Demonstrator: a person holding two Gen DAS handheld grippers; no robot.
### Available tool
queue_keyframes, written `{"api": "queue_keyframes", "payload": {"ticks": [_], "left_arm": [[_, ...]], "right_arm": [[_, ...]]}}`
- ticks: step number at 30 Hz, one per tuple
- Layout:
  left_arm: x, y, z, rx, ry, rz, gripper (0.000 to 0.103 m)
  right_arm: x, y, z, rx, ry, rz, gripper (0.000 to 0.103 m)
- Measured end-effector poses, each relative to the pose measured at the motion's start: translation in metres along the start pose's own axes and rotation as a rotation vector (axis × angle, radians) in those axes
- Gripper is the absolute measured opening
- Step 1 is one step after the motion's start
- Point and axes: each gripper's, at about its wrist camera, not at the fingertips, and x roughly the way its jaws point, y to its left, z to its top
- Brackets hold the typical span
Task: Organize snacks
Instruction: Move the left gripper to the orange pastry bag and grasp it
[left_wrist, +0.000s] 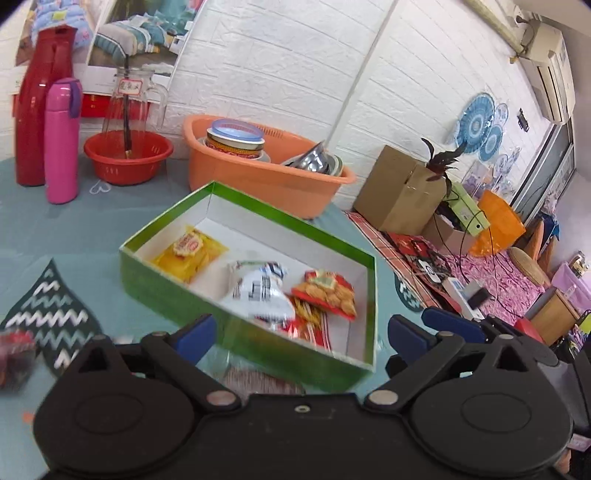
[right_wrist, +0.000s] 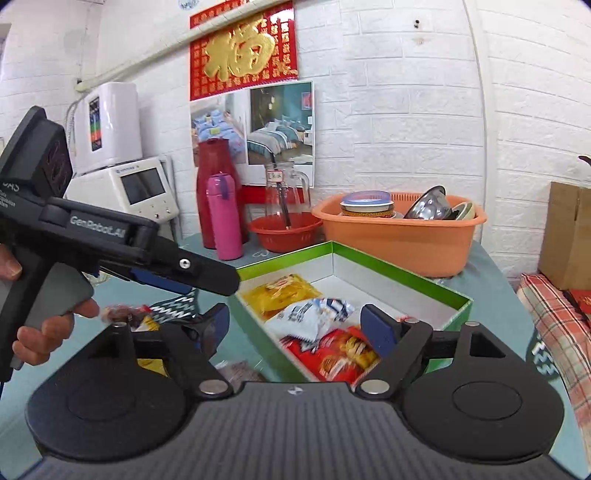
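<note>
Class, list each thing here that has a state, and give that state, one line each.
Green box: lid off, holding snack packets.
Yellow packet: lying flat in the box.
White packet: in the box, sealed.
Pink flask: upright, capped.
Glass jug: upright in the red bowl.
Left gripper: jaws open, empty.
Right gripper: jaws open, empty.
</note>
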Motion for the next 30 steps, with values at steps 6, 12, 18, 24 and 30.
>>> {"api": "queue_keyframes", "payload": {"ticks": [6,12,18,24,30], "left_arm": [[-0.054,-0.011,-0.054,0.013,-0.005,0.004,0.103],[-0.086,0.003,-0.106,-0.015,0.047,0.027,0.103],[-0.100,0.038,-0.147,-0.133,0.096,0.065,0.103],[-0.096,0.067,-0.161,-0.227,0.129,0.046,0.103],[-0.079,0.073,-0.161,-0.212,0.157,0.021,0.103]], "right_arm": [[-0.037,0.031,-0.031,0.027,0.039,0.107,0.103],[-0.047,0.074,-0.059,-0.011,0.121,0.250,0.103],[-0.032,0.121,-0.073,-0.114,0.215,0.323,0.103],[-0.015,0.155,-0.089,-0.165,0.294,0.400,0.103],[0.007,0.155,-0.097,-0.224,0.346,0.270,0.103]]}}
